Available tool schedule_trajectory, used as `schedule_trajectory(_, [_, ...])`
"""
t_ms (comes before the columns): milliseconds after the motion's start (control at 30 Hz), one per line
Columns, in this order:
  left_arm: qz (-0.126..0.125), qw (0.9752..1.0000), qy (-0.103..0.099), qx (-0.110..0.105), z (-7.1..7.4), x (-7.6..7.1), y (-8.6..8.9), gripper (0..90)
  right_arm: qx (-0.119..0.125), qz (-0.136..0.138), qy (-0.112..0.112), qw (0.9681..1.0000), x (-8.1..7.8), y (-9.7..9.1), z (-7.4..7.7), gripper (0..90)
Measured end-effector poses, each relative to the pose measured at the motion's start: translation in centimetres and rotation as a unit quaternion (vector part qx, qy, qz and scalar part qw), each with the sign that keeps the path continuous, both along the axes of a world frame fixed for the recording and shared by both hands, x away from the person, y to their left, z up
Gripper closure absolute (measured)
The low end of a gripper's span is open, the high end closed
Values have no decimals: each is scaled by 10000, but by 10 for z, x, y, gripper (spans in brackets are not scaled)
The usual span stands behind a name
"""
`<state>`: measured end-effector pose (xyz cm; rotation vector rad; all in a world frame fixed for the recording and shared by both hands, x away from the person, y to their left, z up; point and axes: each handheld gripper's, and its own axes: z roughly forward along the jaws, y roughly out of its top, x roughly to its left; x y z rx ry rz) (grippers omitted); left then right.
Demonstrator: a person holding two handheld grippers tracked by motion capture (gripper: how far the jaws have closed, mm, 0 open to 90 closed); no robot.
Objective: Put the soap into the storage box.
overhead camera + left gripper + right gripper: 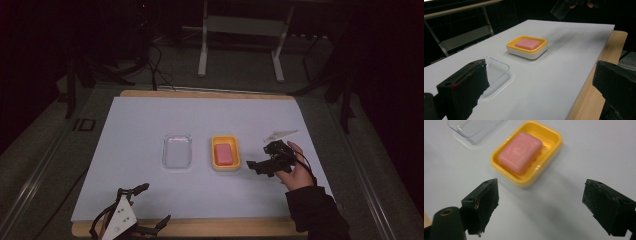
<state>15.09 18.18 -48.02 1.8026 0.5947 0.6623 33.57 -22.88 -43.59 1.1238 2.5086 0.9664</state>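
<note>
Pale white sheeting is covering the table, and the yellow soap dish at its middle is the landmark for everything. Well to the left of the dish and toward the near edge, the left gripper is sitting low by the wooden rim, its jaws standing wide with nothing between them. Just left of the dish, apart from it, a clear plastic lid is lying flat on the sheet. Inside the dish itself the pink soap bar is resting, nothing touching it. Just right of the dish, the right gripper is hovering in the person's hand, jaws spread wide and empty, aimed at the dish's right side.

Judging from that, it is lining up on the soap. To do this well, it wants to be centring the bar between the pads, coming down steeply enough to clear the yellow rim, and closing across the bar's narrow width so that the dish is not being dragged along.
</note>
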Motion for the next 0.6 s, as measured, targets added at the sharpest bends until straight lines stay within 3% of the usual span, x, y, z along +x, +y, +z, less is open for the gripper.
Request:
schedule_trajectory(167, [8,10000,-8,24,0,0,-1,5,-137,-11,-196,9997,-15,-16,-10,136])
schedule_trajectory(333, [18,10000,-5,21,0,0,0,5,-101,-143,-435,9989,-26,-32,-22,137])
schedule_trajectory(600, [25,10000,-7,23,0,0,-1,5,-178,-253,-555,9980,-40,-49,-33,142])
